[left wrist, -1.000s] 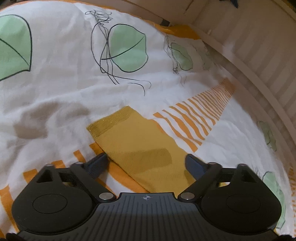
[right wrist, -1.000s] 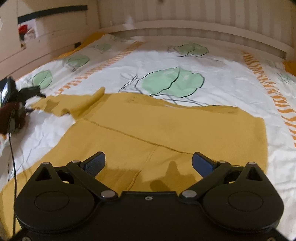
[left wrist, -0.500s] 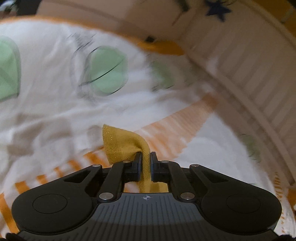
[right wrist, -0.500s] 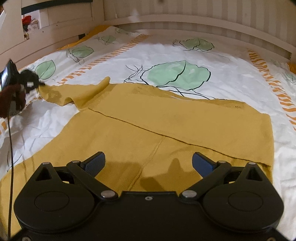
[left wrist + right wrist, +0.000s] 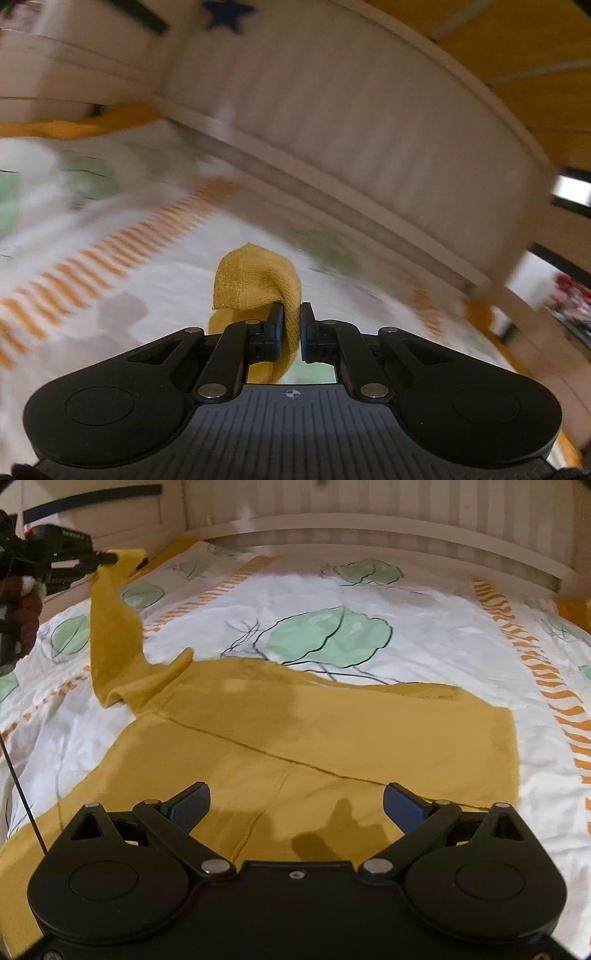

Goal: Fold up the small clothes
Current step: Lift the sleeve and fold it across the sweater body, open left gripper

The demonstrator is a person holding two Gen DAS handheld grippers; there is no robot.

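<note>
Lifted since a second ago, the sleeve [image 5: 114,627] now hangs well above the bed [image 5: 424,635] at its left edge, pinched in the left gripper [image 5: 291,326], whose fingers have just closed on the cuff; before, it lay flat between open jaws. Nearest the right camera, the right gripper [image 5: 295,806] hovers with fingers wide apart and nothing between them, over the near part of the yellow garment [image 5: 314,731]. That garment lies spread flat across the middle of the bed. Beyond it, leaf prints and orange stripes run to the slatted headboard [image 5: 369,502] at the far edge.
</note>
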